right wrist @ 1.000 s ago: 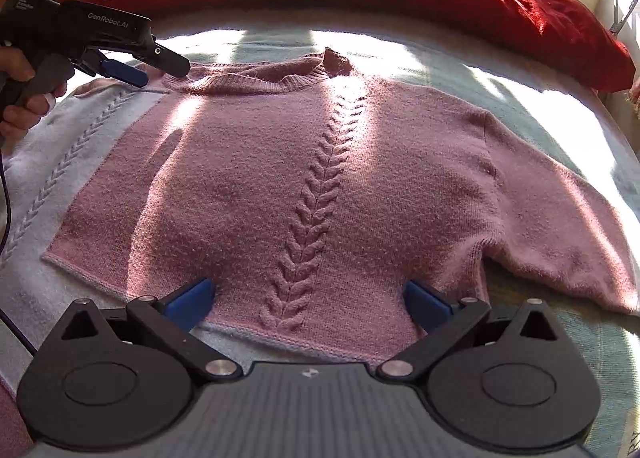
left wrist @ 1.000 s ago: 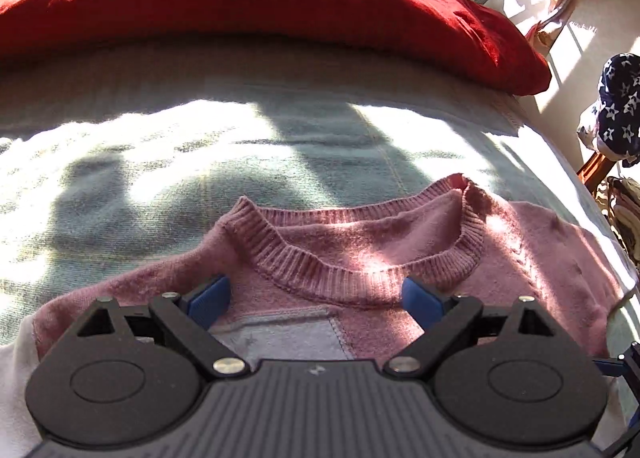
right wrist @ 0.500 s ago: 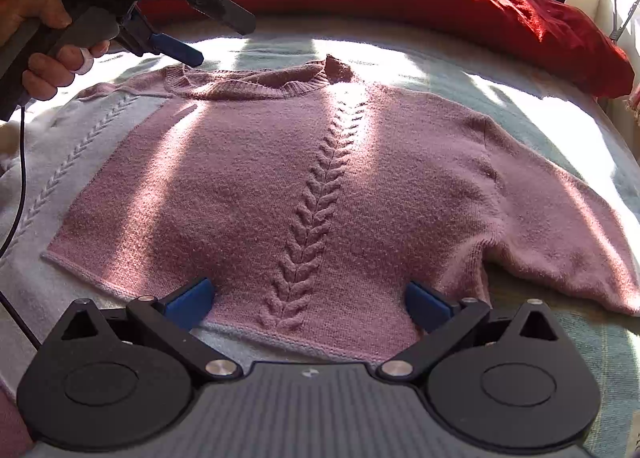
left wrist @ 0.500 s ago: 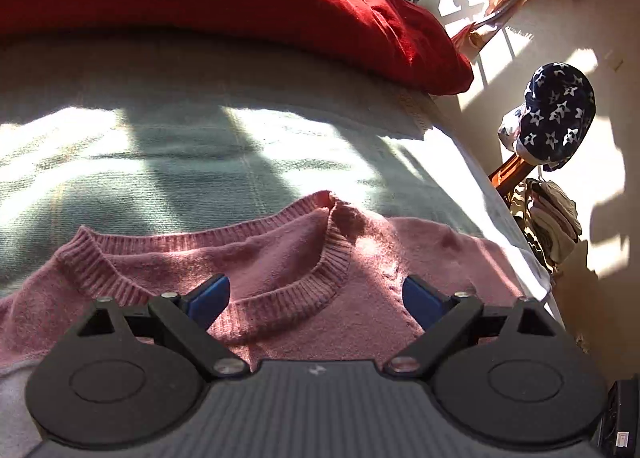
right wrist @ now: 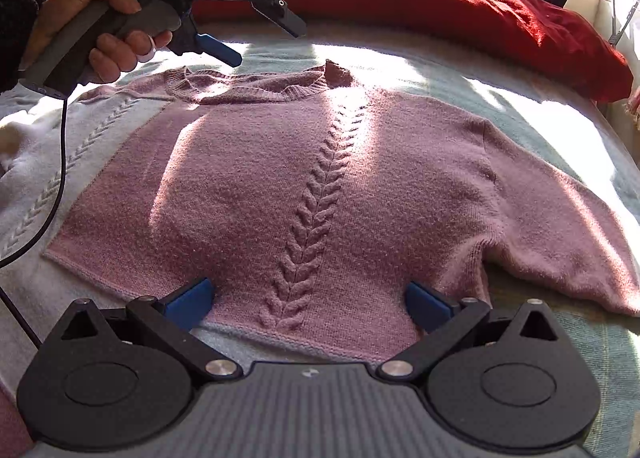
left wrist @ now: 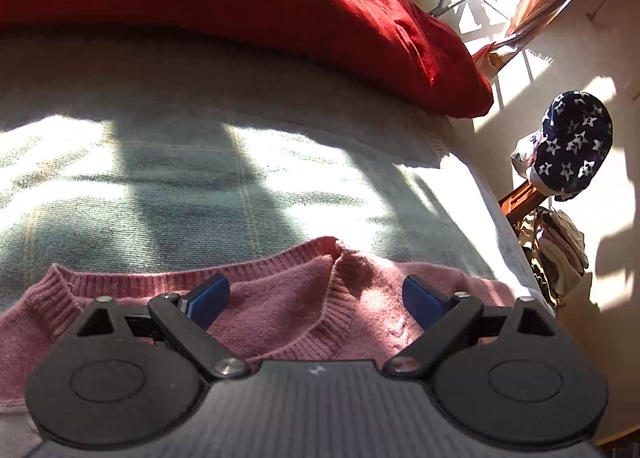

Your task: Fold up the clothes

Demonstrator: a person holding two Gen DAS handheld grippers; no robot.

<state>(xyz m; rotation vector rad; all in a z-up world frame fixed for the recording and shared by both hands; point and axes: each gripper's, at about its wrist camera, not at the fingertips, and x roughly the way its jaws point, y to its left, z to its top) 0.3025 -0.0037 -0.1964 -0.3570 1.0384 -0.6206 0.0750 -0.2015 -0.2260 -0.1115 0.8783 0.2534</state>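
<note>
Right wrist view gives me a pale green blanket (right wrist: pixel 460 85) on a sunlit bed, a red pillow (right wrist: pixel 460 13) at the far edge. My pink sweater (right wrist: pixel 280 185) lies flat, face up. Both the right gripper (right wrist: pixel 308 298) and the left gripper (left wrist: pixel 316 298) hang wide open, holding nothing, over hem and collar.

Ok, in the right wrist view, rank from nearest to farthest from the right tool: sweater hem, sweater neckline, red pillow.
From the right tool:
1. Sweater hem, directly beneath it.
2. Sweater neckline, far end of the garment, left of centre.
3. Red pillow, along the back of the bed.
</note>
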